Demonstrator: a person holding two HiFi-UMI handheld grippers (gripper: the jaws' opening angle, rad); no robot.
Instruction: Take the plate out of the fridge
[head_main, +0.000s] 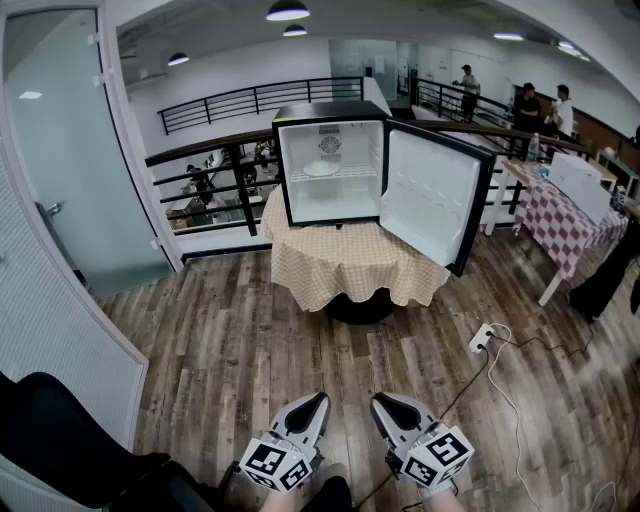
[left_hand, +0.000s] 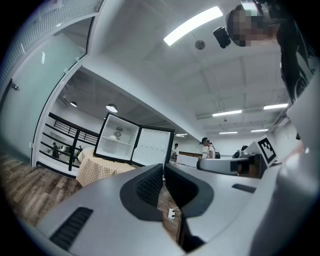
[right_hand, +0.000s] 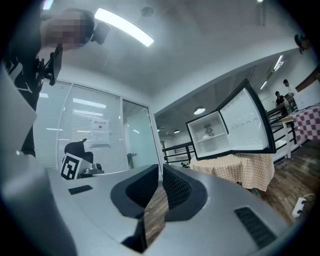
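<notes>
Grey left gripper (head_main: 320, 399): jaws pressed together, nothing between them; low in the head view.
Right gripper (head_main: 379, 399): jaws likewise closed and empty, just beside the left one.
Plate (head_main: 321, 169): white, at the middle of the shelf (head_main: 356, 176) inside the fridge, well apart from both grippers.
Fridge (head_main: 330, 108): black outside, white inside, at the table's back edge; its door (head_main: 430, 195) is swung wide to the right.
Table (head_main: 345, 262): round, with a checked cloth hanging over its edge.
Floor: wood planks; a power strip (head_main: 482, 338) and its cable lie right of the way to the table.
Risk: a foot could catch the cable; closed jaws would knock the plate back instead of taking it; a thin rim gripped by 1 edge may tip and slip; a bump could shift the cloth under the fridge.
Count: 2 grippers, 1 plate, 1 shelf, 1 fridge, 1 door, 1 power strip.
</notes>
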